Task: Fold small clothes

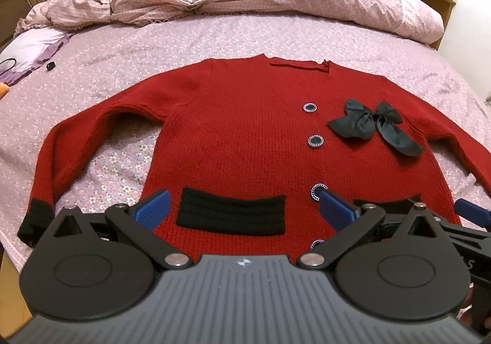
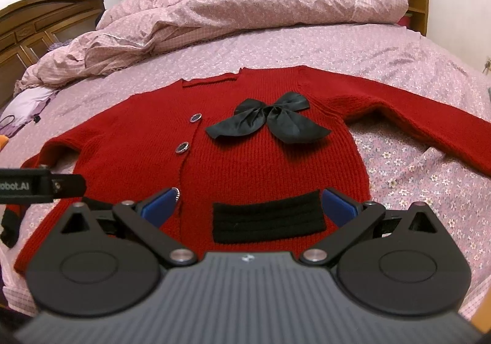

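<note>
red cardigan (image 1: 245, 135), black bow (image 1: 373, 124) and two black pockets, spread flat front-up across frame centre on a pink floral bed (image 1: 214, 37). left gripper (image 1: 244, 209), lower centre: fingers spread wide over the hem, holding nothing. right gripper (image 2: 247, 206): likewise spread, empty, over the other pocket (image 2: 268, 221).

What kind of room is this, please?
Most likely a bedroom in a home: a bed with a pink floral sheet, a bunched duvet, and a wooden headboard behind.
</note>
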Demonstrator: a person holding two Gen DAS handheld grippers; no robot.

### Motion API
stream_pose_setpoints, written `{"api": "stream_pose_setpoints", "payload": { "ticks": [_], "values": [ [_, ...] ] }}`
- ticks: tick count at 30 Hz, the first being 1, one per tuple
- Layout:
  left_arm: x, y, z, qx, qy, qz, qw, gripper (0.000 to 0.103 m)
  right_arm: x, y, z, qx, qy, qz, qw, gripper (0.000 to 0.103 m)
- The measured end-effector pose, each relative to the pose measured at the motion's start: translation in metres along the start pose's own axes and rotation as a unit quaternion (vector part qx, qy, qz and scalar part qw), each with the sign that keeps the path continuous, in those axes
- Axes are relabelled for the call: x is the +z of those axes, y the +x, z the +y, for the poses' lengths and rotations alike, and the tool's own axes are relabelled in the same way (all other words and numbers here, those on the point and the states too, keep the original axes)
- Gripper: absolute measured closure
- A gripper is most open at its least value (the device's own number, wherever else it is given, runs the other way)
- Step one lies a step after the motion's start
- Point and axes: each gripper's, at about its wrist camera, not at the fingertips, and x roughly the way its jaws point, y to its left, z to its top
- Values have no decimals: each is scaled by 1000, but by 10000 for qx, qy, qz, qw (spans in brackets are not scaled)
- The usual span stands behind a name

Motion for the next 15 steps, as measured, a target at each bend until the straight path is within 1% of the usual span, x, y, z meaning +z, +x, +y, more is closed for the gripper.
{"api": "stream_pose_setpoints", "payload": {
  "ticks": [15],
  "values": [
    [-1,0,-1,42,35,18,10000,0,0,0,0,-1,6,18,10000,0]
  ]
}}
